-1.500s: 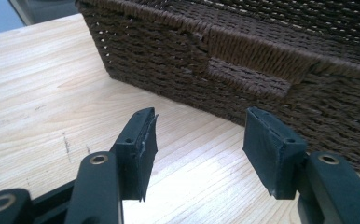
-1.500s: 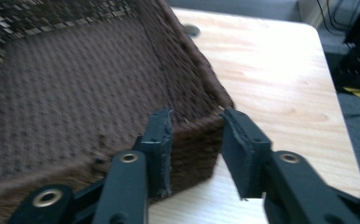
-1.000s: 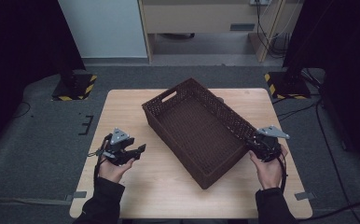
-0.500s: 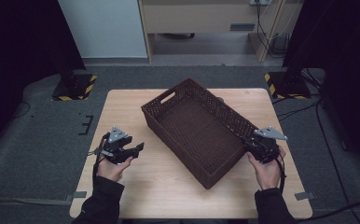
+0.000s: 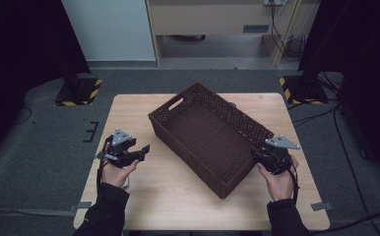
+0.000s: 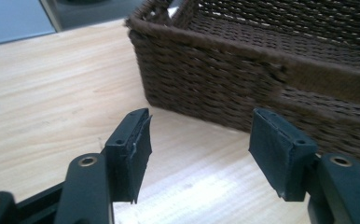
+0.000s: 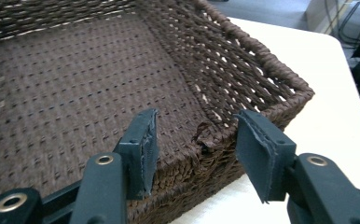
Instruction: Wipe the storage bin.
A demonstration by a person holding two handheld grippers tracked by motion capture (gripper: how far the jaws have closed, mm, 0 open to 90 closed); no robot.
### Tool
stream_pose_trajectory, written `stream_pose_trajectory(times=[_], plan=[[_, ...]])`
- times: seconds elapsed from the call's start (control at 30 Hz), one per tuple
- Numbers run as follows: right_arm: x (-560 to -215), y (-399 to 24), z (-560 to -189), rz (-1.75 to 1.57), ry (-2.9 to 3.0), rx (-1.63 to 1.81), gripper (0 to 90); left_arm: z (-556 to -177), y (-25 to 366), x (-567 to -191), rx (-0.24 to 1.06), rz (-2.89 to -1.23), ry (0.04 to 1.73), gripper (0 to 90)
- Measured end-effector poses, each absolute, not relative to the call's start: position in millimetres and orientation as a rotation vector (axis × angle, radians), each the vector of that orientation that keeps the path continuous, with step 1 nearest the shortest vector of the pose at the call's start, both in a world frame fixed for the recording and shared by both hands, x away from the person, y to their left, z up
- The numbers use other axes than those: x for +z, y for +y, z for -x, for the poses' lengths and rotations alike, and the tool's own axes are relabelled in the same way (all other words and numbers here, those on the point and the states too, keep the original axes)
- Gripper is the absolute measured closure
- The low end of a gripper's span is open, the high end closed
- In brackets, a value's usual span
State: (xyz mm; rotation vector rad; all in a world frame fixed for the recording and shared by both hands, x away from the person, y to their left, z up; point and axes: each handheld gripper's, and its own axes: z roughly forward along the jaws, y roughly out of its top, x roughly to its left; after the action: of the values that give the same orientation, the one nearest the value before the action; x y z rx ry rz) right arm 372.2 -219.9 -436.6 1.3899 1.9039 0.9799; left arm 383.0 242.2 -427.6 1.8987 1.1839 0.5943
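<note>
One wicker basket takes up the middle of the wooden surface, sitting askew so that one short end points toward the far left and the other toward the person's right hand. It is dark brown, rectangular and empty, with a slot handle cut in the far short wall. Judging by the open weave, it should be light for its size and fairly stiff, though the walls will likely flex a little if squeezed hard. The coarse braided rim offers plenty of friction, so slipping seems unlikely; the weak spot is fraying strands, not breakage (a loose tuft already shows at the near rim in the right gripper view). The rim itself looks like the best place to take hold, with one pad inside the wall and one outside, or else the slot handles.

Smaller, at the near right corner of the basket, the right tongs stand partly apart and have just been opening, straddling the rim at the corner without pressing it. Over the bare wood near the basket's long left wall, the left tongs are wide apart, having just opened further, with nothing between them.
</note>
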Motion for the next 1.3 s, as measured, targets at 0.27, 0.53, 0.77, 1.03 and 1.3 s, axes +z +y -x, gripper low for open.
stream_pose_trajectory(times=[0.27,0.53,0.77,1.03,1.3], plan=[[-433.7,-218.6,-368.5,-1.376,1.902,1.007,45.5,-397.8,247.8,-427.8,0.597,-1.874,1.205,36.3],[-438.4,-219.0,-374.3,-1.374,1.899,0.955,48.7,-416.6,249.3,-425.8,0.593,-1.857,1.219,36.6],[-434.7,-221.1,-370.1,-1.379,1.908,0.998,45.2,-432.3,244.6,-423.4,0.606,-1.850,1.219,37.0],[-440.6,-220.2,-377.7,-1.362,1.892,0.934,45.7,-449.6,235.4,-421.1,0.613,-1.853,1.204,38.3],[-435.1,-221.5,-371.9,-1.324,1.901,0.992,41.4,-471.6,227.7,-426.4,0.588,-1.852,1.198,40.2]])
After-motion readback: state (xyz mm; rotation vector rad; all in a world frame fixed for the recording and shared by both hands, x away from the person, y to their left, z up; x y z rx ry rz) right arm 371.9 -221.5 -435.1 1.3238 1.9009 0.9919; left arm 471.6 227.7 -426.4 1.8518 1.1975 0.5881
